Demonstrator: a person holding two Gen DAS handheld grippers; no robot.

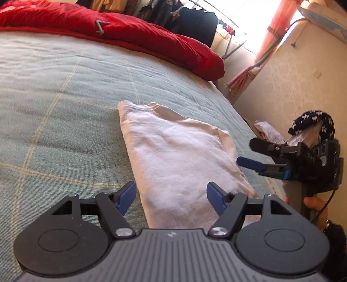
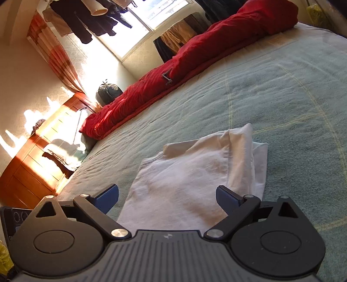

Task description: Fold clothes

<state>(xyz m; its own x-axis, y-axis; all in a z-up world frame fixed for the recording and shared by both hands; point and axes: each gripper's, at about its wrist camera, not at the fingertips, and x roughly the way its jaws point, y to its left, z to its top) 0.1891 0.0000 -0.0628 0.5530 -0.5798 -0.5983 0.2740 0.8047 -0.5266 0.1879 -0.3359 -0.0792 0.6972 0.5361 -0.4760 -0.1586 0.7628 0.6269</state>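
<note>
A white garment (image 1: 175, 156) lies folded into a long strip on the green bed cover (image 1: 65, 91). It also shows in the right wrist view (image 2: 190, 177), with a folded layer on top. My left gripper (image 1: 171, 197) is open and empty, just above the near end of the garment. My right gripper (image 2: 167, 198) is open and empty over the garment's near edge. In the left wrist view the right gripper (image 1: 245, 151) hovers open at the garment's right edge, beside the bed's edge.
A red duvet (image 1: 130, 36) lies bunched along the far side of the bed. A wooden dresser (image 2: 41, 151) stands by the wall under a sunlit window. Clothes hang on a rack (image 1: 190, 19). A dark patterned cloth (image 1: 312, 123) sits past the bed's edge.
</note>
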